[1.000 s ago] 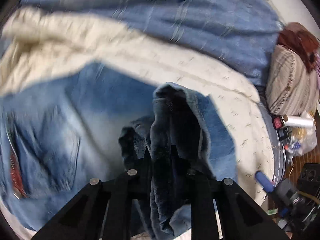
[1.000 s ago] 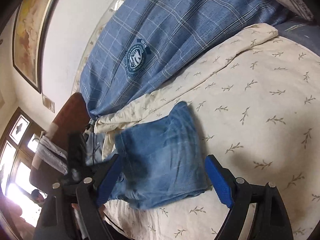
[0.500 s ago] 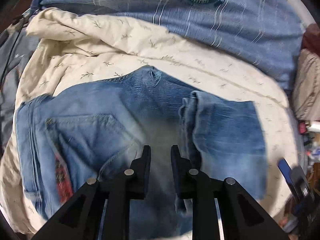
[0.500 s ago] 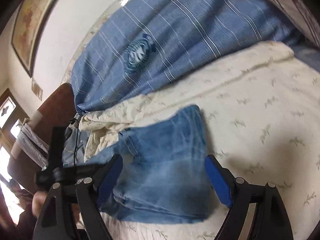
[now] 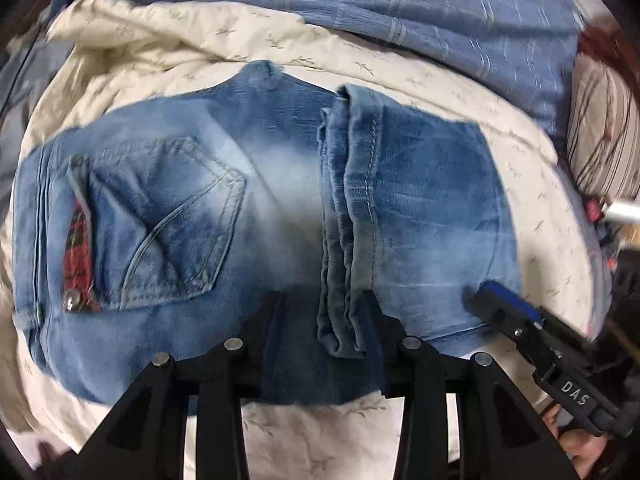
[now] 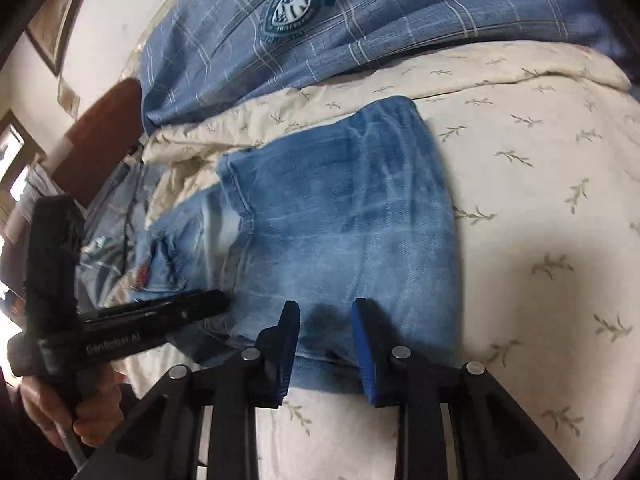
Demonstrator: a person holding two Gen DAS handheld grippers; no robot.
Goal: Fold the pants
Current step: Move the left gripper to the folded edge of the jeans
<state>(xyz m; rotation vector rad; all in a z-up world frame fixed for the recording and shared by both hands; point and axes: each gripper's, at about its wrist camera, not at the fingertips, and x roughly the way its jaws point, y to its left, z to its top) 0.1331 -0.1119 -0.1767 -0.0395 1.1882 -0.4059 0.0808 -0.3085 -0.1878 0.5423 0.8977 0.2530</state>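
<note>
The jeans [image 5: 256,216] are lying folded on a cream sheet [image 5: 520,168] printed with small sprigs, the seat and back pocket [image 5: 176,224] facing up on the left in the left wrist view, and the legs [image 5: 420,216] doubled over them on the right, hems stacked along the middle of the pile. A strip of red plaid lining [image 5: 78,256] is showing at the pocket's edge. A blue checked cover [image 6: 360,20] with a round crest is bunched beyond the sheet.

The left gripper [image 5: 324,320] is sitting low over the near edge of the jeans; its jaws have just been opening and are standing a little apart, straddling the stacked hems without clearly pinching them. In the right wrist view it is reaching in from the left, held by a hand [image 6: 68,408].

The right gripper [image 6: 326,340] is resting at the near edge of the folded legs; its blue-padded jaws have just been closing and are now narrowly spaced, with a hump of denim lying between the pads. Whether they are actually squeezing the cloth is hard to tell. Its tip is also showing at the right of the left wrist view, touching the jeans' corner
</note>
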